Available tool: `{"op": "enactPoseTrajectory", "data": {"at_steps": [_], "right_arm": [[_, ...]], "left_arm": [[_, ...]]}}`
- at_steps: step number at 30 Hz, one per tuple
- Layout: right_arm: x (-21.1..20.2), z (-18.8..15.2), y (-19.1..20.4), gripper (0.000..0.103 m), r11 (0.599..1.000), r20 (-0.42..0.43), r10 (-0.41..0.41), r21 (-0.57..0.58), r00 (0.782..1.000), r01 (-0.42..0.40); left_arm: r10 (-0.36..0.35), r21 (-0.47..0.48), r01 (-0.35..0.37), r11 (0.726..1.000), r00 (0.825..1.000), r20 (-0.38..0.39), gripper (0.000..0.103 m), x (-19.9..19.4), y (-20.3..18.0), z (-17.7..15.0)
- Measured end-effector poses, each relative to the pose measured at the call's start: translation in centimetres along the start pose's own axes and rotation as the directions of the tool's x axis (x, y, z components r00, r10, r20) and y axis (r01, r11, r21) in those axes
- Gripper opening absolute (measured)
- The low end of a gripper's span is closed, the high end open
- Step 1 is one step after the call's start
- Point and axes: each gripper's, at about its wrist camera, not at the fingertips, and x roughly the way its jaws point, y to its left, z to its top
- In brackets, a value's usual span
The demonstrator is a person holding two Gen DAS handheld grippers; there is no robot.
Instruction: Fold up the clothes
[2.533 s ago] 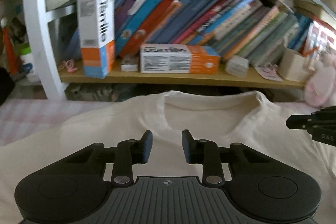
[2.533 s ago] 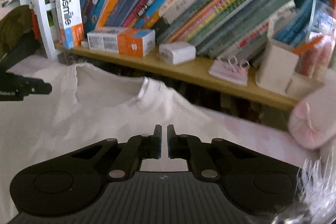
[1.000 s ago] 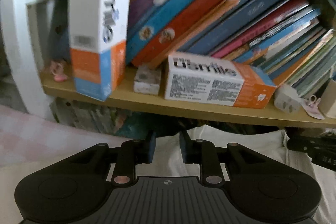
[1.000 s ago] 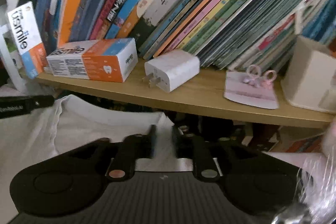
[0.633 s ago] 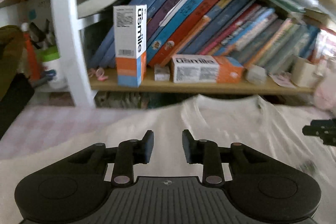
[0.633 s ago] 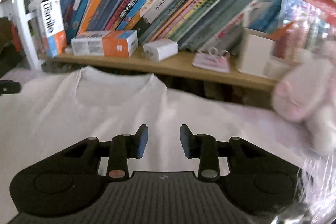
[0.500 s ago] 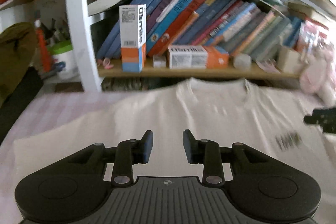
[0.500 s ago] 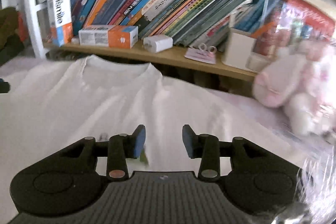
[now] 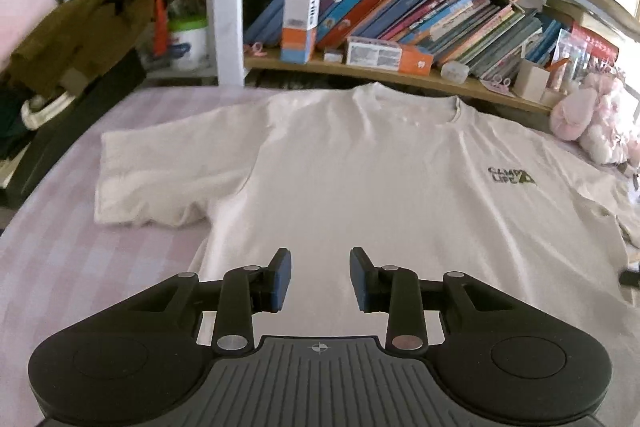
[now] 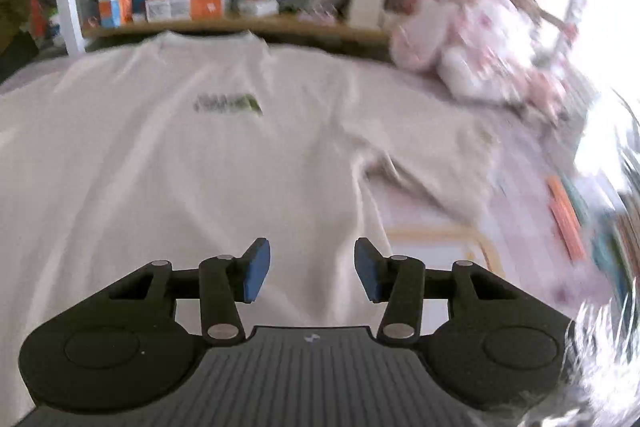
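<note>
A cream short-sleeved T-shirt [image 9: 360, 179] lies flat, front up, on a pink checked bed cover [image 9: 60, 259], collar toward the bookshelf. A small dark chest logo [image 9: 510, 175] shows on it. It also shows in the right wrist view [image 10: 180, 167], blurred. My left gripper [image 9: 319, 277] is open and empty, above the shirt's lower left part. My right gripper [image 10: 311, 273] is open and empty, above the shirt's lower right part near its side edge. The left sleeve [image 9: 160, 179] and right sleeve [image 10: 432, 155] are spread out.
A wooden bookshelf [image 9: 380, 71] with books and boxes runs behind the collar. Pink plush toys [image 9: 592, 115] sit at the right. An olive garment [image 9: 76, 31] and a dark case lie at the left. Books [image 10: 564, 215] lie at the bed's right edge.
Both grippers have pulled back from the collar and risen, so the whole shirt now shows. Both opened and let go of the shirt's shoulders; the right view is still blurred by motion.
</note>
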Motion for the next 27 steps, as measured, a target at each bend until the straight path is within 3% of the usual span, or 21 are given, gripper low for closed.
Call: {"op": "enactPoseTrajectory", "data": {"at_steps": [5,9,16,18,26,27], "right_arm": [[-1.8,-3.2,-0.3,0.048,0.998,-0.040,-0.058,0.013,0.998,0.059],[-2.8,-4.3,-1.2,0.050,0.994,-0.046,-0.075,0.081,0.996,0.078],[-3.5,-5.1,-2.4,0.052,0.984,-0.062,-0.111,0.135,0.992,0.119],[-3.6,-5.2,-2.4,0.052,0.983,-0.067,-0.120,0.134,0.990,0.128],[-3.4,-5.6,-2.5,0.052,0.977,-0.087,-0.133,0.157,0.987,0.146],[-3.4,-5.7,-2.5,0.052,0.976,-0.088,-0.134,0.162,0.987,0.147]], "left_arm": [[0.017,-0.006,-0.017,1.000,1.000,-0.011,0.034,-1.1,0.9,-1.0],[0.062,-0.041,-0.061,0.997,0.998,0.004,0.059,-1.4,1.7,-1.2],[0.078,-0.185,-0.080,0.979,0.997,-0.021,0.058,0.2,4.8,-0.9],[0.092,-0.232,-0.097,0.968,0.995,-0.032,0.052,0.9,5.8,-0.7],[0.125,-0.221,-0.131,0.966,0.991,-0.040,0.048,3.9,7.0,0.8],[0.121,-0.221,-0.128,0.967,0.992,-0.046,0.042,4.2,7.0,0.8]]}}
